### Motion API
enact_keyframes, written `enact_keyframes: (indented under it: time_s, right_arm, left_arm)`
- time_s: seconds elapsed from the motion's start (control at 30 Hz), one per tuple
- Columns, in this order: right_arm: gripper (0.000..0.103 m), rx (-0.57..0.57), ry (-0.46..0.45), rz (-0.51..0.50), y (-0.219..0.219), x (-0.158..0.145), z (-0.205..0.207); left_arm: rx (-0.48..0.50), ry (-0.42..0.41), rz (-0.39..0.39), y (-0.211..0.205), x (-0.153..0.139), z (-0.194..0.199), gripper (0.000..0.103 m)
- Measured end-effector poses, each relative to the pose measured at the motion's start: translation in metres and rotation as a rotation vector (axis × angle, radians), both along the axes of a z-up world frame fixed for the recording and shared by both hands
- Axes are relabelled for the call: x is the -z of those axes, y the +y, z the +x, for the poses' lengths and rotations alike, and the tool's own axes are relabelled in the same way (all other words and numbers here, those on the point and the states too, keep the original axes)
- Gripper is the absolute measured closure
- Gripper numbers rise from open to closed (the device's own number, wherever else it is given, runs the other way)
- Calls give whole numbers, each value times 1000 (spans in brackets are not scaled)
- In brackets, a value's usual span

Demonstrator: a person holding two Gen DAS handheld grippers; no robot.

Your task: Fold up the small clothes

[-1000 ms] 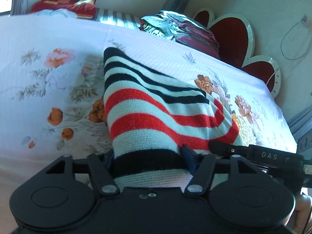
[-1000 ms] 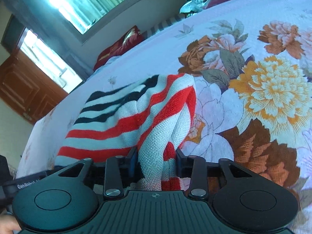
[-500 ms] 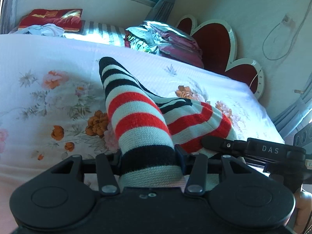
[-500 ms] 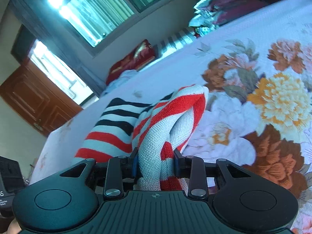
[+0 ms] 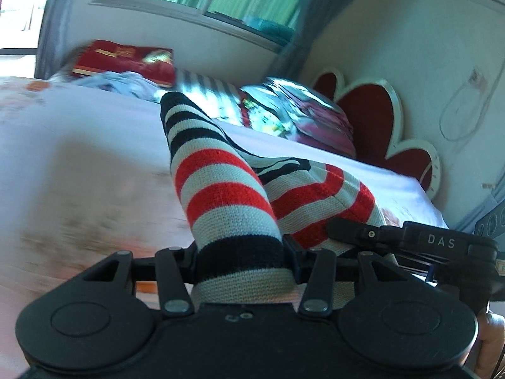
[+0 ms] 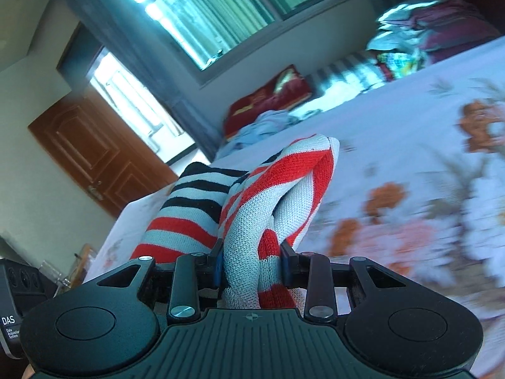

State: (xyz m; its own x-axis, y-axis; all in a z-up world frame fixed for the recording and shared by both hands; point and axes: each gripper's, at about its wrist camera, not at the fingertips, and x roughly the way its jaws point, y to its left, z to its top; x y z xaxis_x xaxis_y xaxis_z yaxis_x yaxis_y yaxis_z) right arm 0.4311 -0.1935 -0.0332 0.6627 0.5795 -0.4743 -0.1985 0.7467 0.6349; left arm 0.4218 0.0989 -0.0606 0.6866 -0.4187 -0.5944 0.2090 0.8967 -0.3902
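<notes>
A small knitted garment with red, black and pale grey stripes is held up off the floral bed sheet. My left gripper is shut on its black-and-grey hem. My right gripper is shut on a bunched red-and-white edge of the same garment. The right gripper's black body also shows at the right of the left wrist view. The garment hangs folded between both grippers, with its far end drooping toward the bed.
The floral bed sheet spreads below. A red cushion, a pale blue cloth and a shiny pile of bedding lie at the far side. A red heart-shaped headboard stands at the right. A brown door is at the left.
Both grippers have risen and tilted up with the garment, lifting it off the sheet. The garment has bunched and folded over between them. Both grips held.
</notes>
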Motion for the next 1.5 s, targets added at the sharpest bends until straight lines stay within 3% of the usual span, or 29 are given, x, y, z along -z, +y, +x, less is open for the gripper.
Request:
enact_keyframes:
  time_s: [0.23,0.43,0.53,0.7,0.83,0.97,1.1,1.2,1.33,1.5]
  right_arm:
    - [70,-16,-16,-8,136,7,16]
    - [70,-20,19,-22,198,39,48]
    - [69,-16,69,-43,202,64,63]
    - [69,21,149,-58,177,99,74]
    - [70,38,98,-143,178,81,70]
    - [69,46,11,-201,187,53,63]
    - [70,14,-56,-266,218,37,67]
    - [70,8,-20,-327,237,52,84]
    - [70,-13,16,-427,248,86,100]
    - [70,0,-4,-407,240,76,88]
  left_arm:
    - [-55,-18,7,118,2,9,56]
    - [-64,-28,69,168,20,32,56]
    - [-77,-14,94,181,44,36,55]
    - [-118,-11,101,183,70,33,37]
    - [-138,-4,100,185,56,35,37]
    - [-205,-102,128,191,40,18,40]
    - [-160,-96,168,177,39,25,40]
    - [-169,-34,214,170,52,41,39]
    - [-208,31,147,179,63,47,31]
    - [-220,22,152,182,49,30,35]
